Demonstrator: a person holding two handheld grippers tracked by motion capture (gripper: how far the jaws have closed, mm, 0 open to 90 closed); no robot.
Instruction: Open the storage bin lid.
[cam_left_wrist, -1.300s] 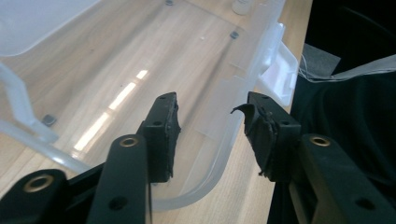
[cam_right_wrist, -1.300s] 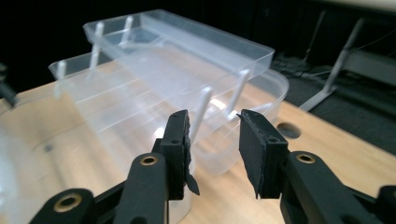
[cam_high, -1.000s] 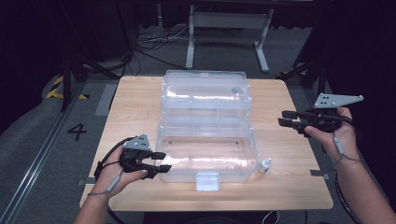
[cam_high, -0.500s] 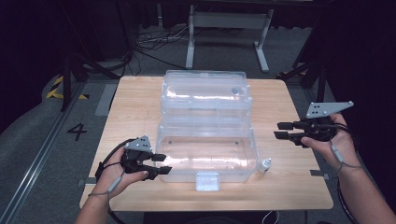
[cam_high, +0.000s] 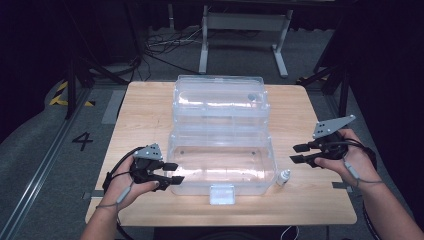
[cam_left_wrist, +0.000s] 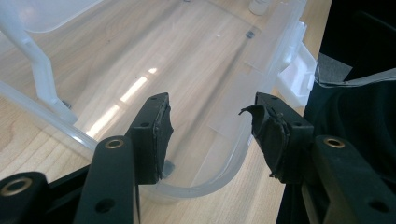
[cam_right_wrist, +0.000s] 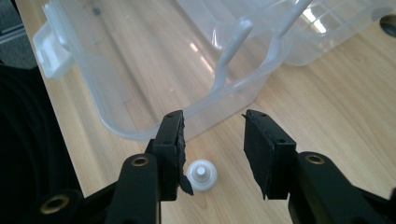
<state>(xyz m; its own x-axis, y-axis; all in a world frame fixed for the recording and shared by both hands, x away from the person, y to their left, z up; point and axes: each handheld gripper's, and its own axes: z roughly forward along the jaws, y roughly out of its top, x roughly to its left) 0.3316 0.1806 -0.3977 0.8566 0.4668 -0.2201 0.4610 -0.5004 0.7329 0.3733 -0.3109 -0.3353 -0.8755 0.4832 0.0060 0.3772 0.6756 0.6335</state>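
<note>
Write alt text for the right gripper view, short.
The right gripper, its two black jaws open with nothing between them, hangs over a wooden table, with a small white bottle standing just below its left jaw. Beyond the bottle sits an open clear plastic box with a white latch on its near wall.

clear plastic box (cam_high: 222, 162) | lid open | small white bottle (cam_high: 283, 177) upright, just beside
</note>
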